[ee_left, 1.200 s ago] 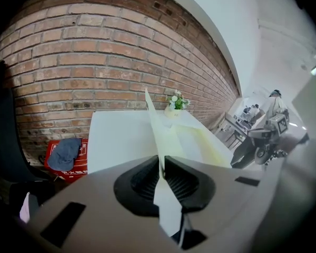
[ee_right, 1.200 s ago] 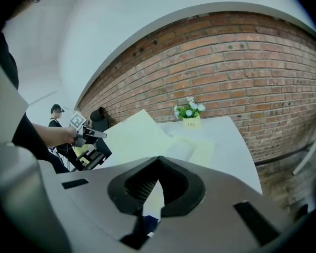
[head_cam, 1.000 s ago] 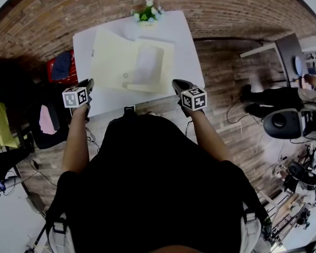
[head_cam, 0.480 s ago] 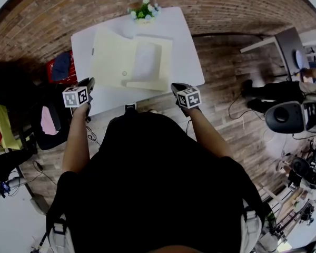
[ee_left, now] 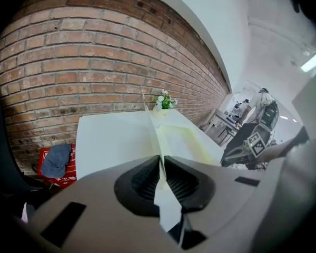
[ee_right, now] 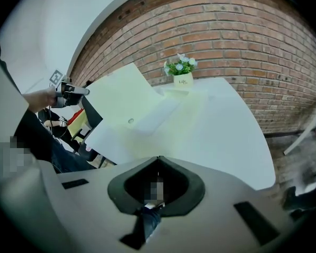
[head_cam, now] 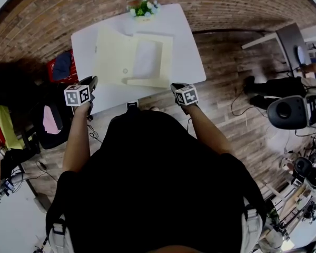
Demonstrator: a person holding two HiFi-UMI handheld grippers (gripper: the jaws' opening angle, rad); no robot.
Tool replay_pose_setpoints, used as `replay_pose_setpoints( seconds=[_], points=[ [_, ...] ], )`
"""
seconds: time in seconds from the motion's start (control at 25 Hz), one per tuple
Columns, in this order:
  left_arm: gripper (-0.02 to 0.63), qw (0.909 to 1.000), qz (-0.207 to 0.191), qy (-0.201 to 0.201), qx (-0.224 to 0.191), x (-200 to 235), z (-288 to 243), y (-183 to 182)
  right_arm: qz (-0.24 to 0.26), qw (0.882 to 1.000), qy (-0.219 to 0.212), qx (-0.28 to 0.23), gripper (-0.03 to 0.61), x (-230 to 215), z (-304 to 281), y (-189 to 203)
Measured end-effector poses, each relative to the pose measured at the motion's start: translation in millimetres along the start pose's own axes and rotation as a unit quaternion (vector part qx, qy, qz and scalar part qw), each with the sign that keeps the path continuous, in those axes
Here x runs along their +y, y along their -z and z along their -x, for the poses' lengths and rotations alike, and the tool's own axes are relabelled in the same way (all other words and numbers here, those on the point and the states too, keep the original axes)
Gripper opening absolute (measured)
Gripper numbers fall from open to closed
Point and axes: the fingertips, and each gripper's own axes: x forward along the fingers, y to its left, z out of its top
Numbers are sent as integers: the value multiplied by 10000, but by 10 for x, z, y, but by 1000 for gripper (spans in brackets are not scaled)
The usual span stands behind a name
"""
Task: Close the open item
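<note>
Left gripper view gives me the clearest read: my left gripper [ee_left: 160,159] has its jaws nearly together, pinched on the thin edge of the folder [ee_left: 192,141]. The raised flap [ee_left: 151,125] runs edge-on straight out from between the pads.

From the right gripper view I see the same grip from the other side. The left gripper [ee_right: 73,91] holds the near outer corner of the pale yellow flap [ee_right: 121,96], which tilts up off the white table [ee_right: 226,136] while the other half of the folder lies flat. A small round fastener [ee_right: 130,121] sits on the inside of the folder. My right gripper [ee_right: 158,159] has its tips touching, with nothing between them.

Head view puts the folder [head_cam: 131,62] open in the middle of the table [head_cam: 181,46], with the left gripper [head_cam: 92,81] at its near left corner. The right gripper [head_cam: 175,86] hangs just off the table's near edge, beside the folder's near right corner and apart from it.

As for writing, the flower pot [ee_right: 182,80] at the far edge, in front of the brick wall [ee_right: 242,36], carries a label with one short dark word, too small for me to read. Each marker cube [head_cam: 76,95] shows only black-and-white squares.
</note>
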Motion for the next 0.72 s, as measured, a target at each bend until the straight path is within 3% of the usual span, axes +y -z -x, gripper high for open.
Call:
replay_pose_setpoints(
  seconds=[0.28, 0.72],
  points=[
    [31, 9998, -151, 97, 106, -89, 27, -33, -22, 9999, -88, 130, 23, 24, -127, 127],
    [29, 9968, -388, 641, 266, -376, -45, -105, -377, 9992, -129, 61, 58, 19, -264, 163]
  ],
)
